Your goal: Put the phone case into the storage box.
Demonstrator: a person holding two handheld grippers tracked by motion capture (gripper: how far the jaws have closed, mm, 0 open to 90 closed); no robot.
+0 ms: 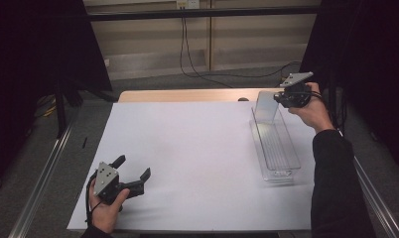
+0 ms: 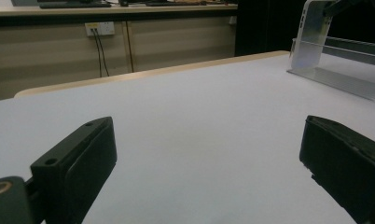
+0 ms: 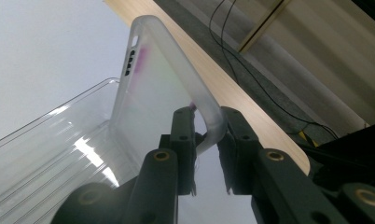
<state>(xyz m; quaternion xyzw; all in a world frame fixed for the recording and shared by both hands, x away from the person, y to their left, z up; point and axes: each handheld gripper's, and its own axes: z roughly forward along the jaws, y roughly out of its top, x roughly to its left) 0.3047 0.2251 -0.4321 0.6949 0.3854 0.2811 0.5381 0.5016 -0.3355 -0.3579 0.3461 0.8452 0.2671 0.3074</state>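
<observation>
Phone case (image 3: 160, 88), frosted and upright, is pinched at one edge by the right gripper (image 3: 208, 140) over the clear tray's (image 1: 283, 166) far end; lower it squarely between the walls. Left gripper (image 1: 133, 171) fingers gape wide, near the tray's opposite side of the surface (image 1: 187, 148).

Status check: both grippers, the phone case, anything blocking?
Right gripper shut on translucent phone case, held over far end of clear bin. Left gripper open, resting on white table cover. Nothing in the way.
</observation>
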